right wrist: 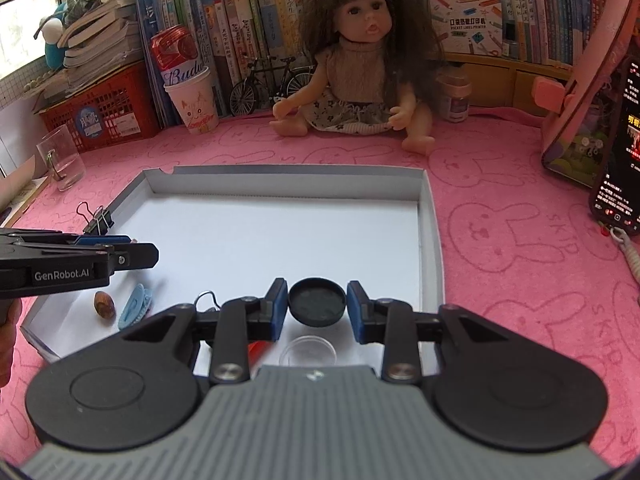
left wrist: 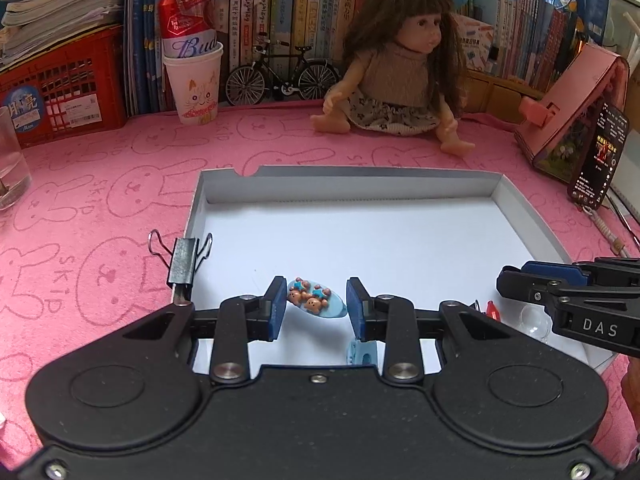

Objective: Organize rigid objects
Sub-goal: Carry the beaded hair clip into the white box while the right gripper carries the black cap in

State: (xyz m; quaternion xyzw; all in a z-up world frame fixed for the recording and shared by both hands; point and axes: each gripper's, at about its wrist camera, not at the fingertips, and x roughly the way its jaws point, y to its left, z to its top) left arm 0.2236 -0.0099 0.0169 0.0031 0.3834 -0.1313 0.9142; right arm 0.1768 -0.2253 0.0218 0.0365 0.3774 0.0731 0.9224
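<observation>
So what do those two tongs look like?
Both tongs are black, with two round discs on the body, silver screws and dark blue pads on the fingertips. The left tongs have a plain black body with "GenRobot.AI" printed on the side. The right tongs have a grey ribbed cover and "DAS" on the side.

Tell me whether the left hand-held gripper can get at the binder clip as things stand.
Probably not yet: the left hand-held gripper is closed on a blue hair clip. The binder clip on the box wall is otherwise unobstructed.
</observation>
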